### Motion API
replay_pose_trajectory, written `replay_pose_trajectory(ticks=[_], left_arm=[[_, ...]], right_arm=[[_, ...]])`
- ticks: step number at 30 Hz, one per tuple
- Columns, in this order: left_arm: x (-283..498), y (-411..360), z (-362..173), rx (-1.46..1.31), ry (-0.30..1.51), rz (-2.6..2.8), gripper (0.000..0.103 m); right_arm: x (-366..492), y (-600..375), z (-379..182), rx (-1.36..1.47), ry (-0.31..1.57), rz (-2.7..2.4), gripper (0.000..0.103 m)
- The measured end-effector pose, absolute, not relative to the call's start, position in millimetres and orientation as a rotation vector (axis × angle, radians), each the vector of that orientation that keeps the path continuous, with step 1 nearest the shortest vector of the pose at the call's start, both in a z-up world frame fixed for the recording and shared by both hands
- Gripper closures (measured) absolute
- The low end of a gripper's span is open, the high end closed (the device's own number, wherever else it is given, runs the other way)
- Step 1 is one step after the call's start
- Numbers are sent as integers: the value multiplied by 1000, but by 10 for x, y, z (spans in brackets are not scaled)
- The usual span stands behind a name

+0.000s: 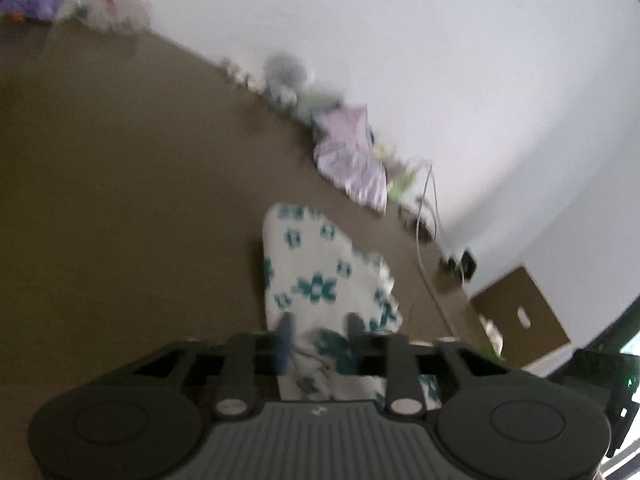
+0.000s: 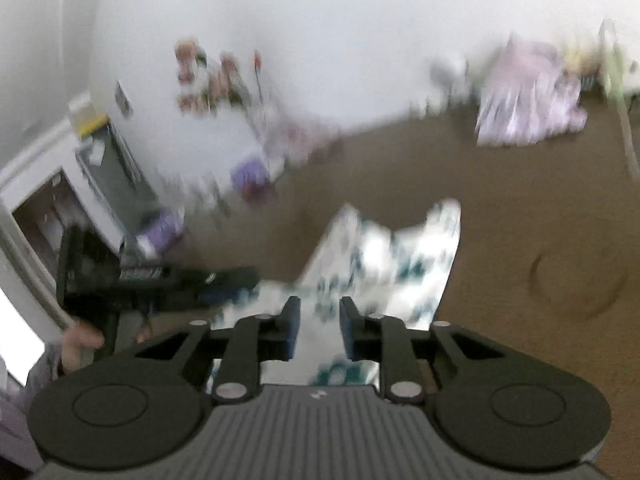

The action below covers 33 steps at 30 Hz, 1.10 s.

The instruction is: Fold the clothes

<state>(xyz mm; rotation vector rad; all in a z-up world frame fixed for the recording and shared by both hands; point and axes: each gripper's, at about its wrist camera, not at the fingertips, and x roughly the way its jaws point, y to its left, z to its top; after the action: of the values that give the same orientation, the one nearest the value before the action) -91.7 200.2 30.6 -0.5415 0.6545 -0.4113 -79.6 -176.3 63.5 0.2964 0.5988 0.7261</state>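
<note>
Both grippers (image 1: 320, 326) (image 2: 320, 312) parted around floral cloth (image 1: 316, 276); no legible writing; blurred

The cloth (image 1: 316, 280) lies on the floor (image 1: 120, 200) ahead of the left tongs (image 1: 320, 326). Behind it, a garment (image 1: 352, 160) sits against the wall (image 1: 440, 40); a box (image 1: 520, 312) stands to the right.

My right gripper (image 2: 319, 312) has its fingers parted over the white garment with teal flowers (image 2: 384, 264), blurred on the brown floor (image 2: 520, 208), while my left gripper (image 2: 160, 280) reaches in from the left, held in my hand (image 2: 82, 340), its jaws too smeared to read.
</note>
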Motion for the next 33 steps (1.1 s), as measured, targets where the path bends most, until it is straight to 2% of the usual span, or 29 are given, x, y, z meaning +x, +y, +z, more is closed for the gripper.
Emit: replay_pose_trajectory(ticks=[1,2,4,5,6,7,8,10,12,13,14,15,17,18,19,20,22,23,25,26,27,28,29,30,31,33], left_arm=[[-961,1999,368,-524,636,-397,33],[-989,1999,401,-528,630,-403,32],[-991,1930,410,-559,638,-455,34],[-973,1862,392,-548,650,-466,53],[-948,1773,354,-509,676,-451,71],[-920,1698,296,-470,706,-411,96],[-920,1694,234,-472,711,-390,92],[-959,1726,130,-499,694,-376,91],[-1080,1774,154,-507,644,-365,86],[-1156,1807,197,-504,616,-346,71],[-1236,1841,244,-501,588,-325,53],[-1313,1858,288,-480,566,-326,47],[-1469,1842,369,-416,531,-368,47],[-1551,1804,405,-372,518,-412,48],[-1607,1726,385,-336,515,-443,55],[-1659,1642,356,-303,514,-471,65],[-1733,1509,288,-233,514,-491,72],[-1748,1467,246,-197,517,-476,73],[-1783,1444,230,-151,512,-470,73],[-1811,1492,302,-135,496,-483,72],[-1852,1540,385,-99,459,-506,69],[-1896,1588,469,-61,419,-531,55],[-1936,1592,551,9,373,-575,36],[-1969,1571,622,95,324,-633,28],[-1981,1497,667,192,284,-708,23],[-1966,1303,710,381,241,-857,23]], right_arm=[[-798,-1837,671,319,589,700,65],[-753,-1899,633,372,614,692,56],[-660,-2002,533,484,668,683,55],[-605,-2001,422,547,707,695,58],[-551,-2000,311,611,745,706,79],[-510,-1999,210,663,778,704,89],[-495,-1997,129,689,798,679,98],[-526,-2011,85,705,793,660,98],[-602,-2033,122,692,765,663,96],[-674,-2044,199,661,748,680,94],[-746,-2056,275,630,730,697,88],[-814,-2061,336,600,722,715,70],[-937,-2045,397,540,739,755,53],[-994,-2034,405,521,752,776,53],[-1038,-2023,370,532,773,799,53],[-1061,-2019,319,558,787,817,55],[-1059,-1989,230,562,815,796,87],[-1057,-1982,206,554,825,782,93],[-1110,-2012,288,505,795,782,93],[-1163,-2014,378,439,760,782,89],[-1244,-1980,514,317,703,782,70],[-1329,-1930,642,188,642,786,53],[-1420,-1837,743,48,576,819,23],[-1514,-1724,817,-92,502,878,15],[-1585,-1607,873,-214,443,942,15],[-1577,-1344,852,-368,433,1074,16]])
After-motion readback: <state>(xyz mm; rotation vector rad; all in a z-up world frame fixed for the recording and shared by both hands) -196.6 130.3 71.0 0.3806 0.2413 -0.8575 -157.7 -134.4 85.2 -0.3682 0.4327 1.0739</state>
